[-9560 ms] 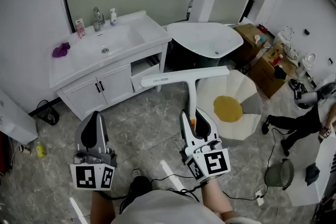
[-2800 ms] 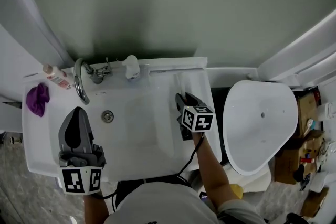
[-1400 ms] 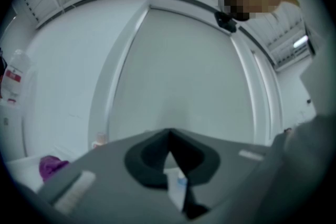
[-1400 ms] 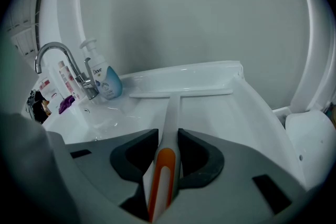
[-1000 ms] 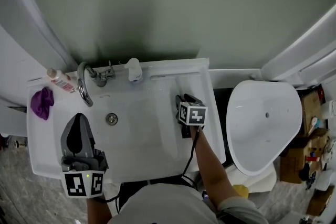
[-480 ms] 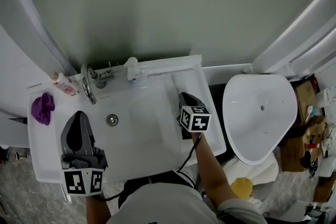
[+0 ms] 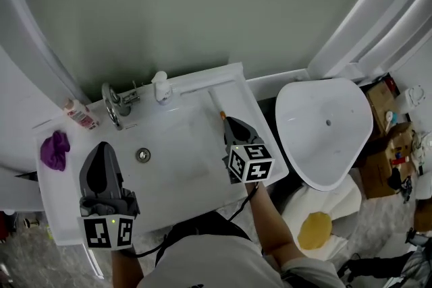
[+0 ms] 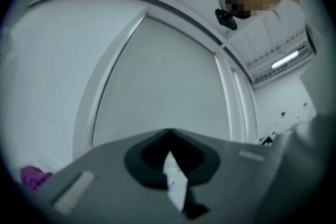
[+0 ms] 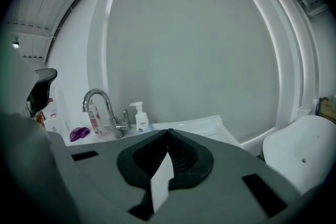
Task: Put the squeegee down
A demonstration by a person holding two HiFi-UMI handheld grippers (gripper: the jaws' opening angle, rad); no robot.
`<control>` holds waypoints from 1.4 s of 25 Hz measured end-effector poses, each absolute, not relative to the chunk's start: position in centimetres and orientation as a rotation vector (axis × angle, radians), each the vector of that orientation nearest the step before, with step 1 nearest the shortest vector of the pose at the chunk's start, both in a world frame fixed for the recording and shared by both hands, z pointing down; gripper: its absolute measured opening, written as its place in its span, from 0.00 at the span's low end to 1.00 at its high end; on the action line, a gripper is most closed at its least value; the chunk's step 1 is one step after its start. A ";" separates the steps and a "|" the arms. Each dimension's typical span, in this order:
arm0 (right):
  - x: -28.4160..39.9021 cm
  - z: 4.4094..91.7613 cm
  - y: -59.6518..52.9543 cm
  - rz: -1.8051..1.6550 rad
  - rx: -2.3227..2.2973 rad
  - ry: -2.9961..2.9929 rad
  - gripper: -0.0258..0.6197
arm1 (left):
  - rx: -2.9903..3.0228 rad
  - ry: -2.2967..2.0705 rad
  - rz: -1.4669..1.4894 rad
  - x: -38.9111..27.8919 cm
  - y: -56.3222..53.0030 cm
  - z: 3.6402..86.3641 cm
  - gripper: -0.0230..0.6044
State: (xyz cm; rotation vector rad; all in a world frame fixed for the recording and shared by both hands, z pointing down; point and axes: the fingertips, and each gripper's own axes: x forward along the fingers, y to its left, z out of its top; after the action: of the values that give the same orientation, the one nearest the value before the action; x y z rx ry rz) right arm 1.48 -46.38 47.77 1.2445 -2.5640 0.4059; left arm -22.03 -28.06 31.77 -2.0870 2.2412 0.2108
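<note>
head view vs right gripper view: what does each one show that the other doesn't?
Head view only: the sink drain, the marker cube on the right gripper, and the yellow patch on the floor.
Right gripper view only: a look along that gripper's jaws, which are shut together with nothing between them.
Both: the faucet, soap dispenser, purple cloth and the white basin at the right.

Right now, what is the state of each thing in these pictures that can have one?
Left claw, shut, empty.
Right claw, shut, empty.
Squeegee, lying flat to the right of the basin, free of both claws.
Faucet, no water seen running.
Soap bottle, upright.
Cloth, crumpled, left of the basin.
</note>
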 end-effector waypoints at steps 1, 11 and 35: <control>1.6 47.2 -45.8 0.391 1.256 -2.570 0.04 | -2.097 2.231 0.214 -22.1 -27.8 31.7 0.04; 2.7 41.8 -39.9 0.262 1.374 -2.616 0.04 | -2.198 2.102 0.248 -21.6 -25.7 30.6 0.04; 5.1 32.7 -29.0 -0.029 1.602 -2.678 0.04 | -2.304 1.947 0.299 -20.6 -21.3 29.4 0.04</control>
State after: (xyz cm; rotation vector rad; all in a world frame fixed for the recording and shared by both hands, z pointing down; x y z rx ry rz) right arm 5.08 -28.97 32.70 1.6016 -2.6782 -0.0290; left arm -20.62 -21.26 29.40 -2.3037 1.9468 0.2994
